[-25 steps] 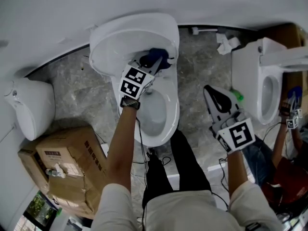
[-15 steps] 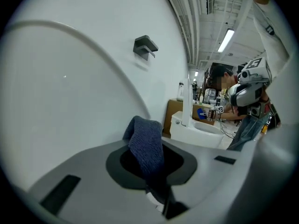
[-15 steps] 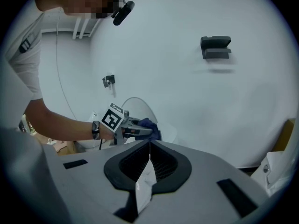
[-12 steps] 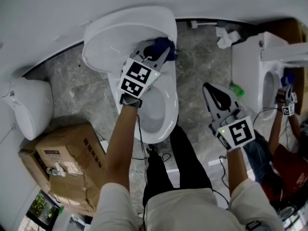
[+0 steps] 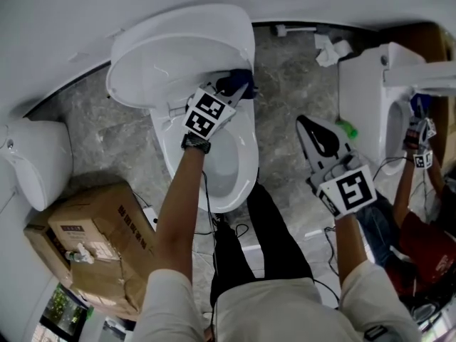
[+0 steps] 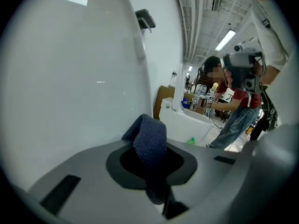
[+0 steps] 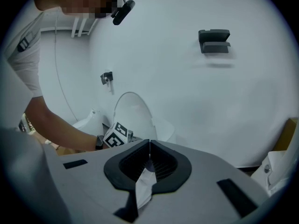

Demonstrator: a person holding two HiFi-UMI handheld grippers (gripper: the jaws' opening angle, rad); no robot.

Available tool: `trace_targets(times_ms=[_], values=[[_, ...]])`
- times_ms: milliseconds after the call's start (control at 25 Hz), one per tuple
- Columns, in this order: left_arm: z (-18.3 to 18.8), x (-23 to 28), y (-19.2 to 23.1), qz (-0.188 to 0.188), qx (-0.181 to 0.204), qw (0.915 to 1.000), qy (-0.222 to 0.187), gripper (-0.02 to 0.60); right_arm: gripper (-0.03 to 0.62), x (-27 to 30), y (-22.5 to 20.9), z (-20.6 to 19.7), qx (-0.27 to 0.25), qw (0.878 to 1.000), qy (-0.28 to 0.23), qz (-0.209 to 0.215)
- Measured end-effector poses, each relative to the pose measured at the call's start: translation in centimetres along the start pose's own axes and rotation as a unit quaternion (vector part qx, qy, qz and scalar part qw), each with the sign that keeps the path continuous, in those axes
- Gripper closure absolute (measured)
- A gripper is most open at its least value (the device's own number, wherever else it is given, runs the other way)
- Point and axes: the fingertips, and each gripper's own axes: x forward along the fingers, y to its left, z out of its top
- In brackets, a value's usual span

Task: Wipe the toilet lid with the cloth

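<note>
Grey floor [image 5: 285, 98], toilet lid [image 5: 171, 55] stood up, your left gripper [image 5: 241, 90] gripped the cloth [image 6: 150, 139] beside it, your right gripper [image 5: 308, 128] was squeezed shut.

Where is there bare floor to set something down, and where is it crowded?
Bare floor lies between the toilet and the cardboard box, and right of the lid. Crowded: cables by the legs.
</note>
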Motion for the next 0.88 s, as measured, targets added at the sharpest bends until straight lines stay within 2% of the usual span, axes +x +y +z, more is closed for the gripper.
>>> trace_targets(times_ms=[200,320,400,600,880], values=[[-6.4,2.0,0.5,-0.005,-0.008,0.9962,0.087,0.54,0.565,1.2,-1.1,0.2,-0.011,1.0,0.007,-0.003],[-8.6,2.5,1.1,-0.001,-0.005,0.9934,0.115,0.54,0.565,2.4,-1.8,0.6,-0.021,1.0,0.008,-0.005],[-9.3,2.3,1.3,0.008,-0.008,0.9928,0.119,0.54,0.565,3.2,-2.0,1.1,-0.024,1.0,0.002,-0.003],[-9.6,-0.2,2.8,0.048,-0.023,0.9931,0.105,0.537,0.565,5.6,-1.9,3.1,-0.028,0.999,-0.012,0.014],[-6.4,-8.7,4.7,0.111,-0.028,0.9933,0.016,0.537,0.565,9.0,-1.6,5.2,-0.052,0.998,-0.018,0.027]])
